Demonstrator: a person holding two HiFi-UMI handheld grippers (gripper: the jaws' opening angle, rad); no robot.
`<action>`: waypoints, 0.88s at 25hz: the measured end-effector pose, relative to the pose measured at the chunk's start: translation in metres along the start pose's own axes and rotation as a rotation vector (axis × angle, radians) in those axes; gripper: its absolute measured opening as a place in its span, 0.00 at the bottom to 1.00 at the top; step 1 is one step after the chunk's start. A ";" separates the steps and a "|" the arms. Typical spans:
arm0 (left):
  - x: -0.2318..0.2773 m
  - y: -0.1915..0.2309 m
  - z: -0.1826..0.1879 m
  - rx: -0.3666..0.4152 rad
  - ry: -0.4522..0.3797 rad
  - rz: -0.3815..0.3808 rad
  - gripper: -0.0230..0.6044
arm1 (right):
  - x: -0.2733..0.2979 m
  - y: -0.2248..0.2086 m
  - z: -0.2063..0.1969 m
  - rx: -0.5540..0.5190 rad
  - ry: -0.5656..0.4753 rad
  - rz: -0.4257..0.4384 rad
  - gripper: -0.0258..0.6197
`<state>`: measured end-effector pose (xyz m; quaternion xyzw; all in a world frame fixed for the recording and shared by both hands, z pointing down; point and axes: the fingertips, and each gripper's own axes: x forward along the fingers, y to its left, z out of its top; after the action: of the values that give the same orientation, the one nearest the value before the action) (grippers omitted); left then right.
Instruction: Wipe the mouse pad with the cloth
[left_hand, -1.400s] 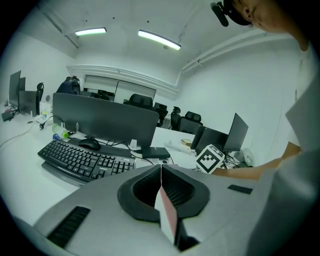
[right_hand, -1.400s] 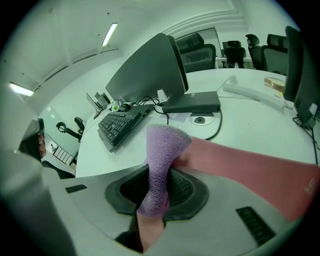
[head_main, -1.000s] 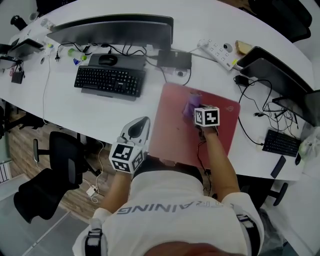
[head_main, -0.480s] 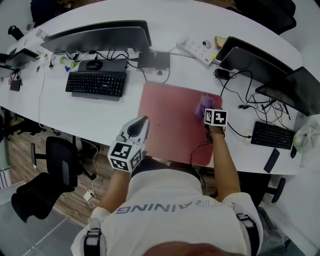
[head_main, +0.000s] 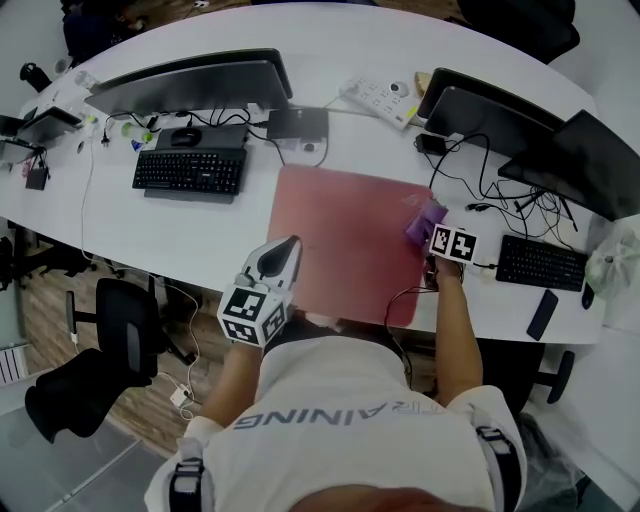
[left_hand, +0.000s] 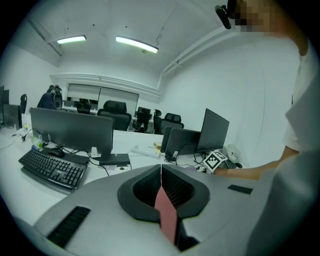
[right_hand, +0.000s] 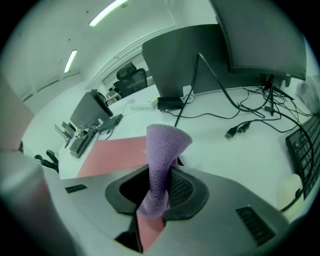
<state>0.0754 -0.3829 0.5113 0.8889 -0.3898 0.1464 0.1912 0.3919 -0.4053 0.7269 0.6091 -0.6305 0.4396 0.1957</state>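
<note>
The red mouse pad (head_main: 335, 240) lies on the white desk (head_main: 200, 225) in front of me. My right gripper (head_main: 432, 228) is at the pad's right edge, shut on a purple cloth (head_main: 424, 220) that sticks up from between its jaws. In the right gripper view the cloth (right_hand: 162, 150) stands up out of the right gripper (right_hand: 159, 192), with the pad (right_hand: 112, 152) behind and to the left. My left gripper (head_main: 283, 246) hovers at the desk's front edge, just left of the pad. The left gripper (left_hand: 161, 175) is shut on nothing.
A black keyboard (head_main: 188, 171) and a monitor (head_main: 190, 82) stand at the back left. A power strip (head_main: 378, 97) lies at the back. Cables (head_main: 480, 190), dark screens (head_main: 500, 115) and a second keyboard (head_main: 540, 262) crowd the right. An office chair (head_main: 110, 330) stands at the lower left.
My right gripper has carried the purple cloth rightward across the pad, from near its middle to its right edge. The left gripper has stayed by the front edge.
</note>
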 end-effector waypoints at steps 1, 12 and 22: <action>-0.002 0.001 0.002 0.003 -0.005 0.001 0.09 | -0.006 0.007 0.004 0.006 -0.021 0.021 0.19; -0.038 0.062 0.011 -0.099 -0.057 0.016 0.09 | -0.031 0.203 0.019 -0.068 -0.111 0.330 0.19; -0.120 0.167 -0.021 -0.099 -0.024 0.117 0.09 | 0.023 0.410 -0.046 -0.214 0.046 0.526 0.19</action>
<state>-0.1299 -0.4010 0.5187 0.8558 -0.4499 0.1273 0.2214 -0.0113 -0.4349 0.6401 0.3904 -0.8050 0.4200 0.1524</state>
